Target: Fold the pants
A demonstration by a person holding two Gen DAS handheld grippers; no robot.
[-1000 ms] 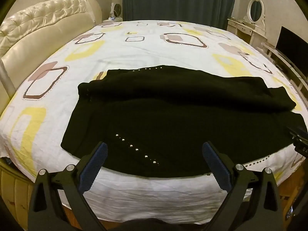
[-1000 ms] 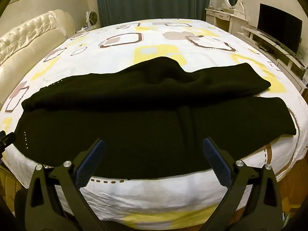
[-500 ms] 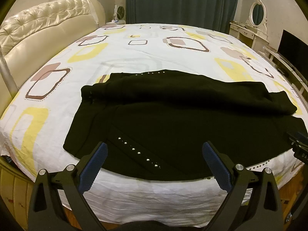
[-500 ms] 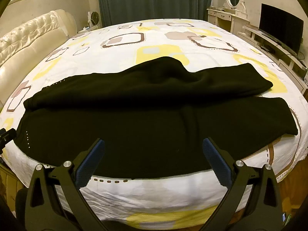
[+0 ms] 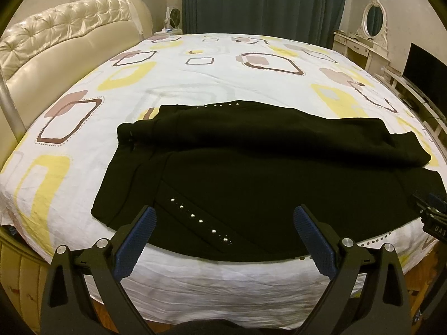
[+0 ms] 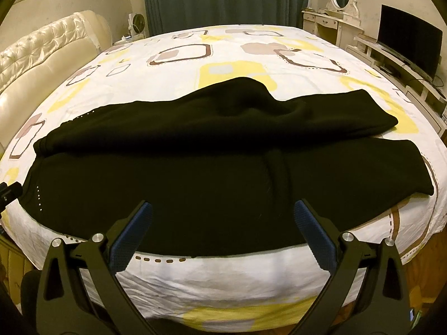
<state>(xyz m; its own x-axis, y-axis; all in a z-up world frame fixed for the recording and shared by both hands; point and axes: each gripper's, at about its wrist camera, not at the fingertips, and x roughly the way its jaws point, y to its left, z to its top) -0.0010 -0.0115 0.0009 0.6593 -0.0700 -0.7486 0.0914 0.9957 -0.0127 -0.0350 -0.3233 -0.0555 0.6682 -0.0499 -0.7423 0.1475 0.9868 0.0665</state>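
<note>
Black pants (image 5: pixel 251 178) lie spread sideways along the near edge of the bed (image 5: pixel 195 78), one leg draped over the other, with a row of silver studs (image 5: pixel 195 217) near the waist end on the left. In the right wrist view the same pants (image 6: pixel 223 173) fill the middle, leg ends to the right. My left gripper (image 5: pixel 223 234) hangs open just short of the bed edge, over the stud end, holding nothing. My right gripper (image 6: pixel 223 229) is open too, in front of the pants' mid-leg part, nothing between its fingers.
The bed carries a white sheet with yellow and brown shapes. A cream tufted headboard (image 5: pixel 64 42) stands at the left. A dressing table with mirror (image 5: pixel 371 36) and a TV (image 6: pixel 408 50) on a low bench are at the right. Teal curtains (image 5: pixel 262 2) hang behind.
Both grippers have pulled back and risen slightly from the bed edge, so the pants appear a bit farther off. Both stay open. The pants have not moved.
</note>
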